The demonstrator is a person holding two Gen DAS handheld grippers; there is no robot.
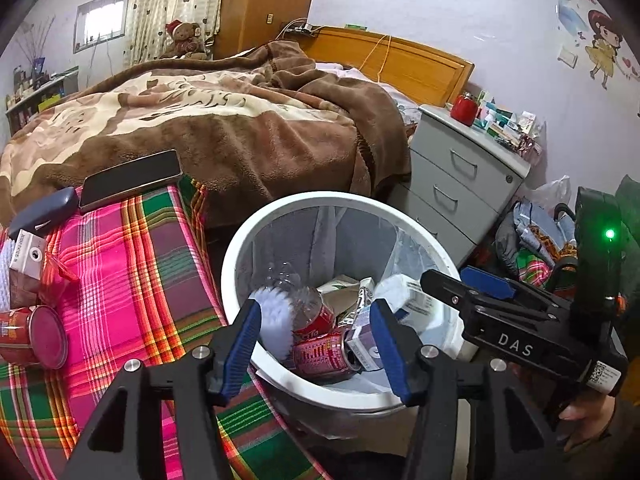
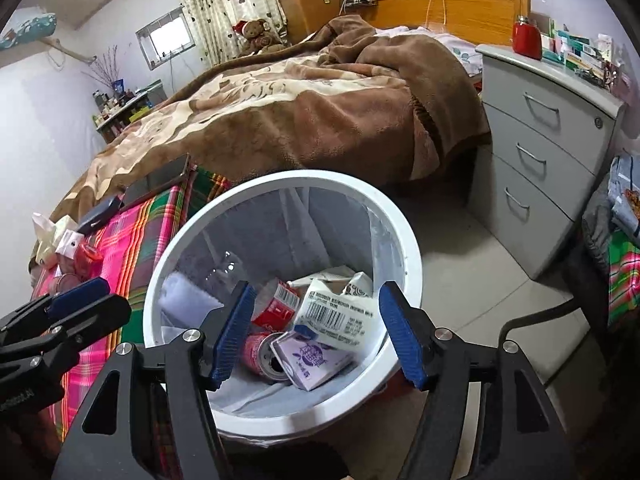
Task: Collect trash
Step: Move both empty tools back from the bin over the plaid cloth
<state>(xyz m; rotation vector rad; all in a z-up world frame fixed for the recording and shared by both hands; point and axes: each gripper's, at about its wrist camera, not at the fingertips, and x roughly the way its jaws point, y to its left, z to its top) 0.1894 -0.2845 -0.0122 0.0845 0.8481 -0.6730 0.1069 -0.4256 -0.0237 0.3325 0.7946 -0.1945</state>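
Lying below the hand-held gripper (image 2: 316,332): carton (image 2: 320,354).

One white trash bin (image 2: 404,240) stands by the bed, lined with a clear bag. Inside it I count two red cans (image 2: 262,350), one clear plastic bottle (image 1: 288,280), one purple carton (image 2: 312,362), one white barcoded package (image 2: 340,316) and one white brush (image 1: 274,320). On the plaid cloth (image 1: 132,264) lie one phone (image 1: 130,180), one dark case (image 1: 44,210), one small white carton (image 1: 28,254) and one red cup (image 1: 34,336) on its side. One teddy bear (image 1: 184,38) sits on the bed. The grey cabinet (image 2: 540,152) has three drawers and carries one red jar (image 2: 527,40).
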